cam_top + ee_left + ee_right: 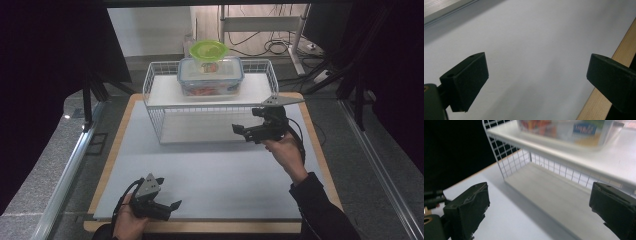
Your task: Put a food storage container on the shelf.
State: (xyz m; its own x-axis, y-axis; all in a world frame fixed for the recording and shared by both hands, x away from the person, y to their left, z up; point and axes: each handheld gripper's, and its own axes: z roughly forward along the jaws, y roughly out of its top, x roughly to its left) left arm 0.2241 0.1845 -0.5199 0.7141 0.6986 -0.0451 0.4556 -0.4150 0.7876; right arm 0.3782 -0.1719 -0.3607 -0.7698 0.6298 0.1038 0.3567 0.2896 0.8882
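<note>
A wire rack [159, 102] stands at the far middle of the table [210, 175]; a lidded food container [210, 76] sits on its upper shelf, a small bowl [208, 49] on the lid; the right claw [243, 132] is just before the rack's right end; the left claw [168, 192] is near the table's front edge, left.

My table [127, 150] has a pale grey top with a wood edge [320, 150] round it. Grey floor [45, 165] at 9 o'clock, plus a metal rail [70, 170] along that side and another rail [385, 175] at 3. Black curtains [45, 65] hang at 10 and at 2. At 12 there's a light wall [150, 30], a metal stand [260, 22] and loose cables [277, 47] on the floor. Light's even, kinda dim.
</note>
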